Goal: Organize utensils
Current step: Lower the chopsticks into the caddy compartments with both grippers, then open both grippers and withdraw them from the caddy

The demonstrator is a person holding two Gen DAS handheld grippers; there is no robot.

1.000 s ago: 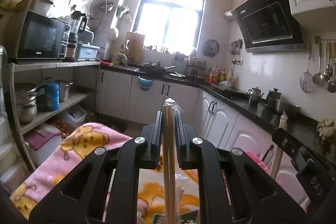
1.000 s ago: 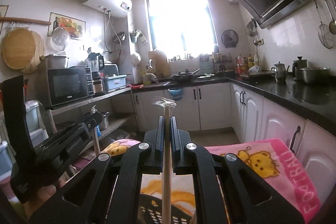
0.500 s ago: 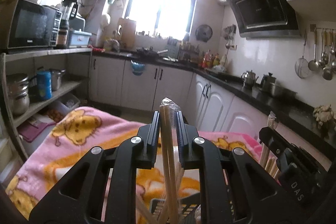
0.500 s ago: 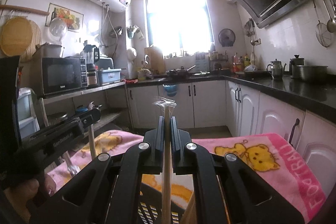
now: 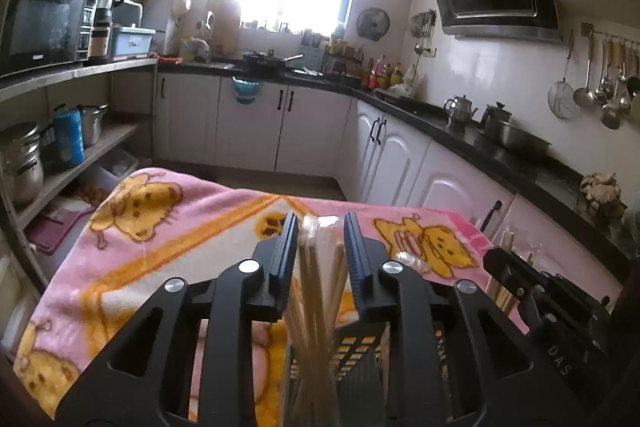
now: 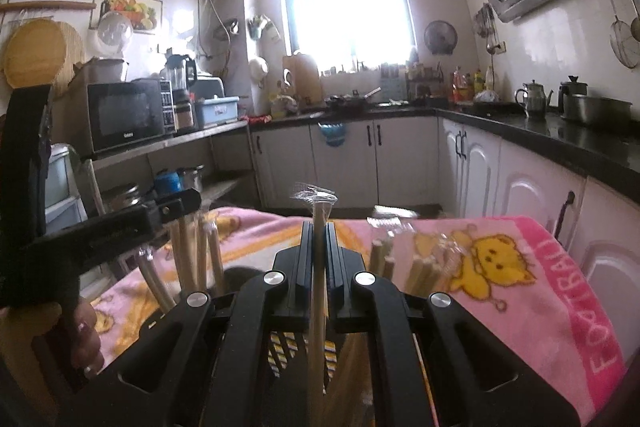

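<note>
In the left wrist view my left gripper (image 5: 320,227) hangs over a black slotted holder (image 5: 360,347). Its jaws are opening, and a bundle of wooden chopsticks (image 5: 316,287) stands loose between them, fanning out down into the holder. My right gripper (image 6: 319,231) is shut on a plastic-wrapped pair of chopsticks (image 6: 318,287) that points upright, lower end hidden among the holder's slots (image 6: 280,347). Several more chopsticks (image 6: 420,271) stand in the holder. The left gripper (image 6: 176,203) shows at the left of the right wrist view, held by a hand (image 6: 86,331).
The holder sits on a pink cartoon blanket (image 5: 160,247) over a table. White cabinets under a black counter (image 5: 500,147) run along the right and back. Shelves with a microwave (image 5: 40,27) and pots stand at the left. Ladles hang on the right wall (image 5: 600,95).
Both grippers have sunk toward the holder and tipped downward. The left jaws have widened, and the chopsticks between them have slid lower and spread apart. The right grip is unchanged.
</note>
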